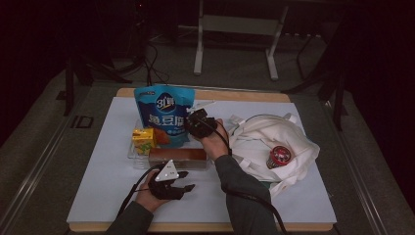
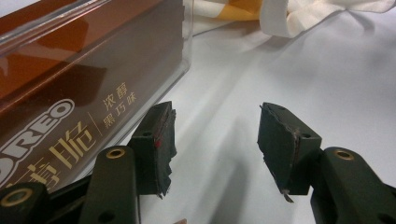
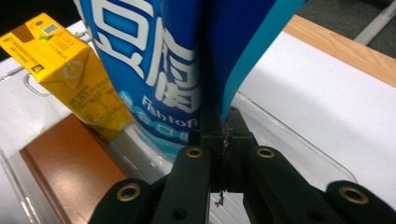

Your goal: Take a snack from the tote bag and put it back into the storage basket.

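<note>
Nearest, left claw (image 1: 187, 180) resting low on the white surface (image 1: 98, 196), jaws apart and holding nothing, brown biscuit box (image 1: 177, 157) just beyond and to one side of its tips, seen through the clear tray wall in the left gripper view (image 2: 93, 56)

Further on, right claw (image 1: 192, 122) pinched tight on the side seam of the blue snack bag (image 1: 165, 115), the edge caught between the closed jaws (image 3: 223, 135). Bag standing upright in the clear tray (image 1: 133, 152), yellow juice carton (image 1: 144, 138) leaning against it on the side away from the claw, biscuit box lying in front of both

Off to the other side of the right claw, white cloth bag (image 1: 274, 142) slumped on the surface with a round red badge (image 1: 279, 156) on it

Probably mid-grasp, ready to take the bag out of the tray. Best lifted straight up before any sideways travel, so the base clears the tray rim and the carton is not dragged over. Thin seam grip likely to let the bag swing, so a slow rise, with the free claw near to steady the tray if it shifts
</note>
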